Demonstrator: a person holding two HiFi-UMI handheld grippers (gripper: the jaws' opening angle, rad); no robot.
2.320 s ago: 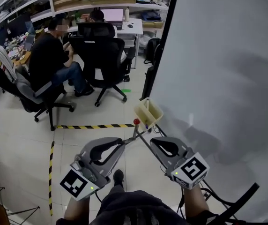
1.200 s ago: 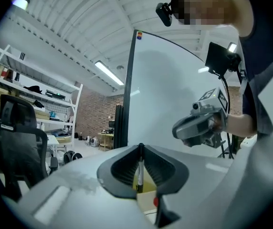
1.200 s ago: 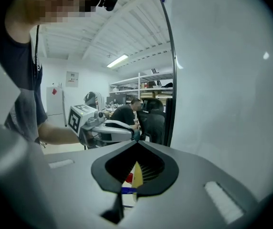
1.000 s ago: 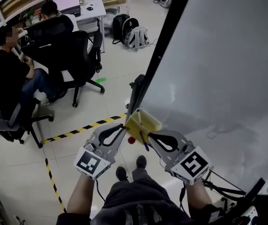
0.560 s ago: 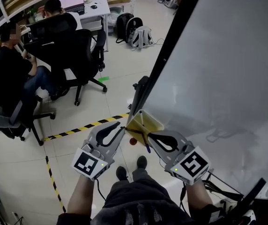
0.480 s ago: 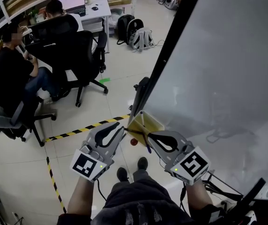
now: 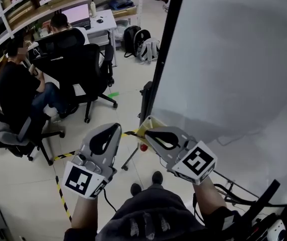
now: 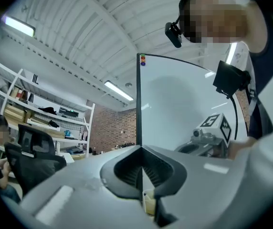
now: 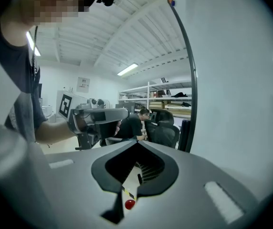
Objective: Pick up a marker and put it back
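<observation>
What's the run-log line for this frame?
left gripper: jaws together, empty | right gripper: jaws together, empty, beside yellow tray | whiteboard: ahead | marker: not seen

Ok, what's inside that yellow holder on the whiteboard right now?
Only the left edge of the yellow holder shows past the right gripper, which covers its opening. What sits inside it cannot be seen from any view.

Grey left claw and right claw, black-white marker cubes; dark grey shirt, black cables
</observation>
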